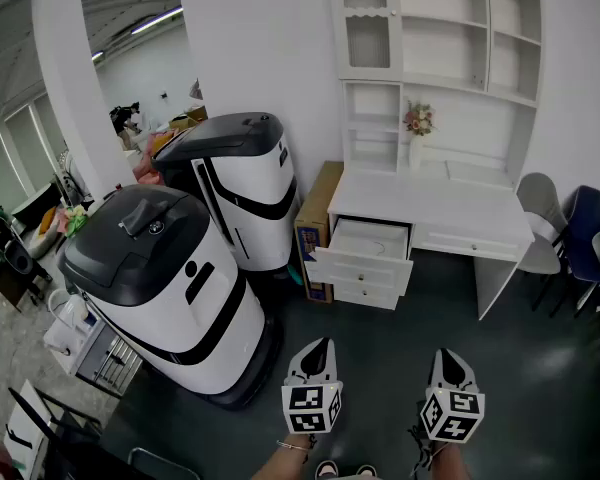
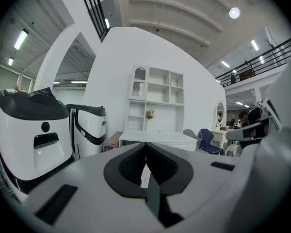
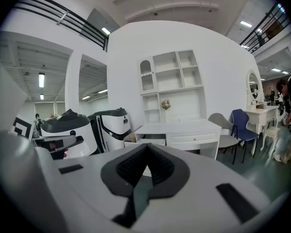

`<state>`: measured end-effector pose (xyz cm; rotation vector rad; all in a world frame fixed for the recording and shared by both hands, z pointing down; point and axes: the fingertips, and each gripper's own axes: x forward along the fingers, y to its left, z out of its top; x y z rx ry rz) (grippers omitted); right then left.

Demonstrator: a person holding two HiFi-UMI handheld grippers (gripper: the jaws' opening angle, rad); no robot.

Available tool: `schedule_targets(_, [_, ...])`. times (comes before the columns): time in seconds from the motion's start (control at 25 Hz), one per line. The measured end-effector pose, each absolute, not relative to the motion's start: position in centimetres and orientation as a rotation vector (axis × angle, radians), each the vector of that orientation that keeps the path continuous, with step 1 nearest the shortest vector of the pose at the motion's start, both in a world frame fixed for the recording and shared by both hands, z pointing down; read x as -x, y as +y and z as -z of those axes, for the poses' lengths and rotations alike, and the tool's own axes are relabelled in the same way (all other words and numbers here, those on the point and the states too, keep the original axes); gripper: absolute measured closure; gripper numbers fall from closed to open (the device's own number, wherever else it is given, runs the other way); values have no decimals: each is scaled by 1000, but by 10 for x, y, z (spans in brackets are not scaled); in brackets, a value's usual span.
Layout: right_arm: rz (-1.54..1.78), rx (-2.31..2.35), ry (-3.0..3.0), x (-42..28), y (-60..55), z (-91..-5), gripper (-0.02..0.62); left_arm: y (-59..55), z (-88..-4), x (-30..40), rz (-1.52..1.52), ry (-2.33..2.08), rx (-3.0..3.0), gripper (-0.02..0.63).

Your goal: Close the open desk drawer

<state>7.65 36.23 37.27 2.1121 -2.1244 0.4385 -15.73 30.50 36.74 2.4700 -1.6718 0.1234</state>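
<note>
The white desk [image 1: 435,206] stands against the far wall under a shelf unit. Its top left drawer [image 1: 365,248] is pulled well out, with two closed drawer fronts below it. Both grippers are low in the head view, well short of the desk and pointing toward it. My left gripper [image 1: 319,347] is shut with nothing in it. My right gripper [image 1: 448,357] also has its jaws together and holds nothing. In the right gripper view the open drawer [image 3: 152,140] shows just above the right gripper [image 3: 147,144]. The left gripper [image 2: 145,143] covers most of the desk [image 2: 157,137].
Two large white-and-black machines [image 1: 170,288] [image 1: 242,183] stand left of the desk. A cardboard box [image 1: 316,226] leans between them and the desk. A grey chair [image 1: 540,223] and a blue chair [image 1: 586,233] are on the right. A flower vase [image 1: 417,121] sits on the shelf unit.
</note>
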Motion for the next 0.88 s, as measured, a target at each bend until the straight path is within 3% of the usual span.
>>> schedule_targets(0.88, [-466,-2155,-2094,-90,380,-379,589,322,-370,145,-144,-1665,-2471,583])
